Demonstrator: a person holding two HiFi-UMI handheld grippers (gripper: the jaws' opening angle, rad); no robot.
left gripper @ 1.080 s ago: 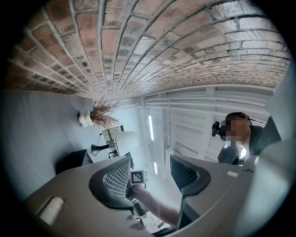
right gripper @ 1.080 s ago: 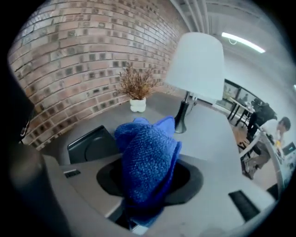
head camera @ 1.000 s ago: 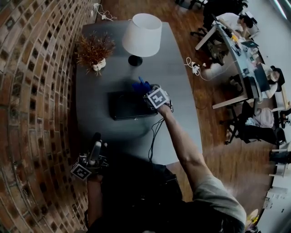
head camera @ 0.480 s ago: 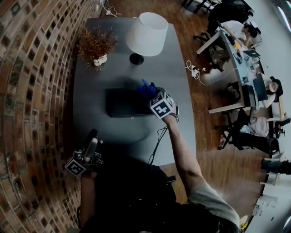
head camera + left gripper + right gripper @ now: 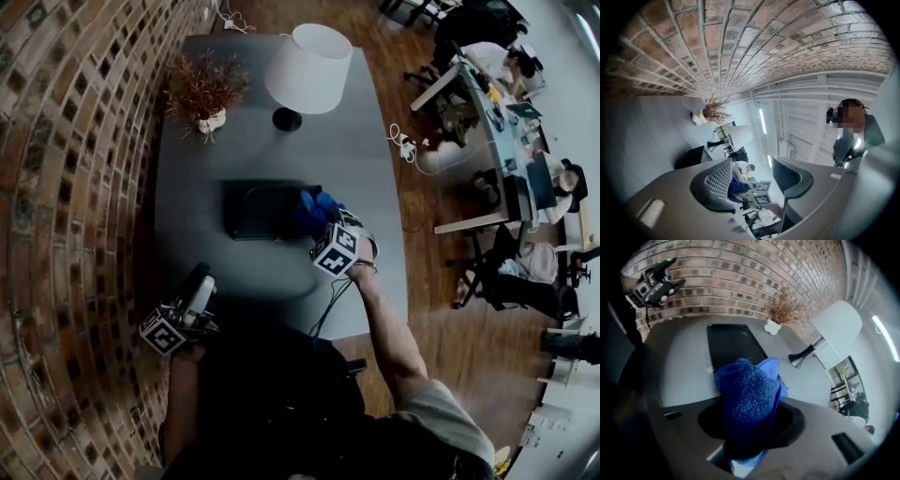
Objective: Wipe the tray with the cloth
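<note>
A black tray lies on the grey table. In the head view a bunched blue cloth sits over the tray's right end, and my right gripper is shut on it. The right gripper view shows the cloth pinched between the jaws of the right gripper, with the tray stretching away beyond it. My left gripper hangs at the table's near left edge, well away from the tray. In its own view the left gripper is open with nothing between its fingers.
A white lamp and a dried plant in a white pot stand at the far end of the table. A brick wall runs along the left. A cable hangs over the near table edge. Desks and chairs stand on the right.
My right gripper has drawn the blue cloth from the tray's far right corner toward me along its right end. The left gripper has stayed by the table's near left edge.
</note>
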